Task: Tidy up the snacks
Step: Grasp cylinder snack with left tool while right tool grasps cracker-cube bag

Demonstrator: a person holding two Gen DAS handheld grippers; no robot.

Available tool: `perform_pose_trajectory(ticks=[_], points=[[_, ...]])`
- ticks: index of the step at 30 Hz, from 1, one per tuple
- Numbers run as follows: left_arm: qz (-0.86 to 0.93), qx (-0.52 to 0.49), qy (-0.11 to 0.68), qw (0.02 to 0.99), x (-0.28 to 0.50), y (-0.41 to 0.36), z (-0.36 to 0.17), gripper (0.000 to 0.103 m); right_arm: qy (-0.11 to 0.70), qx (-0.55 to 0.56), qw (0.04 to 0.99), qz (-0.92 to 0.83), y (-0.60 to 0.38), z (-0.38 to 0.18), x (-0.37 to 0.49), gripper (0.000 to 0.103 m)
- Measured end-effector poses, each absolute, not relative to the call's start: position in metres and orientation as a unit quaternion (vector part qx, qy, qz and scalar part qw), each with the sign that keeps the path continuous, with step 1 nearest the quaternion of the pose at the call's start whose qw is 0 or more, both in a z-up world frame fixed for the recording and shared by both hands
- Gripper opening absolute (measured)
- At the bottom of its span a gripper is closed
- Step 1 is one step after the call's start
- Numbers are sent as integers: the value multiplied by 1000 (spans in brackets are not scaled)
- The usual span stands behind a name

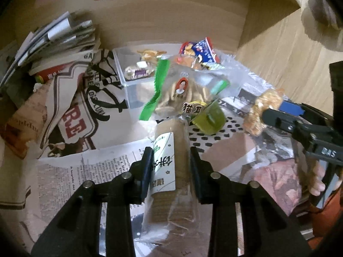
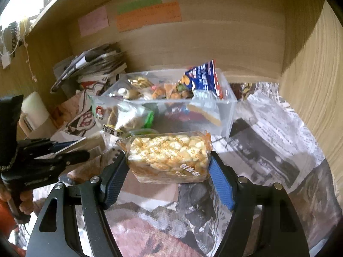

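My left gripper [image 1: 171, 156] is shut on a brown biscuit sleeve [image 1: 171, 167] with a white label, held above the newspaper. My right gripper [image 2: 168, 160] is shut on a clear pack of puffed-rice cake [image 2: 169, 156], also seen in the left wrist view [image 1: 261, 111]. A clear plastic box [image 2: 225, 115] behind it holds several snacks, among them a blue packet [image 2: 203, 79]. A clear bag of crisps with a green edge [image 1: 178, 87] and a green jelly cup [image 1: 211, 117] lie in front of the box.
Newspaper sheets [image 1: 96, 171] cover the wooden desk. A stack of magazines [image 1: 53, 36] sits at the back left. Wooden walls [image 2: 310, 64] close in the back and right. Coloured paper notes [image 2: 148, 15] hang on the back wall.
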State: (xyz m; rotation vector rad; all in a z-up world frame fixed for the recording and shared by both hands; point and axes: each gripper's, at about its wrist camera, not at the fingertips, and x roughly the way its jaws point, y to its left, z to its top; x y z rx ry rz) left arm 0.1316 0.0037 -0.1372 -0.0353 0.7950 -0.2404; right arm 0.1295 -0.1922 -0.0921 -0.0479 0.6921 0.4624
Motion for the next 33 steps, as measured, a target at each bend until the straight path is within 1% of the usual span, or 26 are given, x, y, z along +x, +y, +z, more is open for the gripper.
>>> perform_pose_trajectory(ticks=[9, 14, 23, 33], points=[[-135, -26, 349, 927, 114, 3, -102, 33, 308, -20, 926, 218, -194, -70, 134, 71], [-128, -26, 322, 938, 118, 8, -81, 34, 294, -18, 931, 216, -193, -60, 140, 71], [-119, -29, 296, 947, 147, 17, -58, 34, 276, -24, 936, 215, -183, -44, 159, 71], [-107, -17, 299, 948, 199, 16, -58, 34, 275, -38, 938, 208, -168, -36, 195, 71]])
